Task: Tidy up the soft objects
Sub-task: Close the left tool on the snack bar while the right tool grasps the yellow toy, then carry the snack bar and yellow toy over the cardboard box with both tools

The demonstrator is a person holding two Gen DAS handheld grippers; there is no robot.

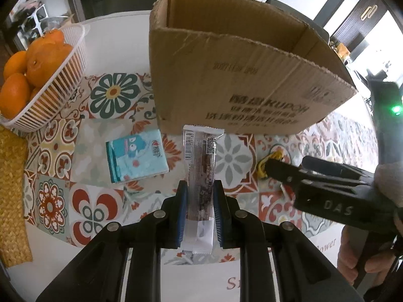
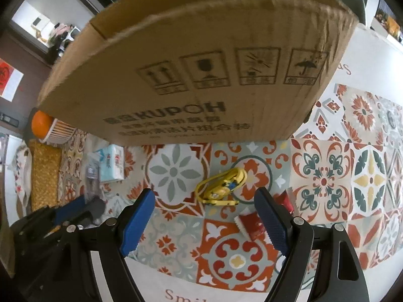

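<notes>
Count: one cardboard box [image 1: 226, 58], open-topped, standing on the tabletop [image 1: 113, 32]. One long snack bar wrapper [image 1: 200, 176] pinched between the left tongs [image 1: 200, 191], lifted, its far end just before the box's near wall. One tissue pack [image 1: 137, 157], blue cartoon print, lying flat left of the wrapper. One yellow toy with cord [image 2: 221, 187] lying near the box. Two red sachets [image 2: 252, 225] just beside the right tongs [image 2: 205, 205], which are spread wide with nothing between them, over the toy. One white basket [image 1: 58, 83] holding at least five oranges [image 1: 44, 60].

Surface: white tabletop under a cloth [image 1: 100, 95] printed with floral tiles in red, teal and yellow; one woven straw mat [image 1: 12, 196] at the left edge. Room behind: dark door frames, bright windows.

View differences: only the left wrist view shows the box's open inside and the wrapper's barcode; only the right wrist view shows the red sachets and the box's four handling symbols.
</notes>
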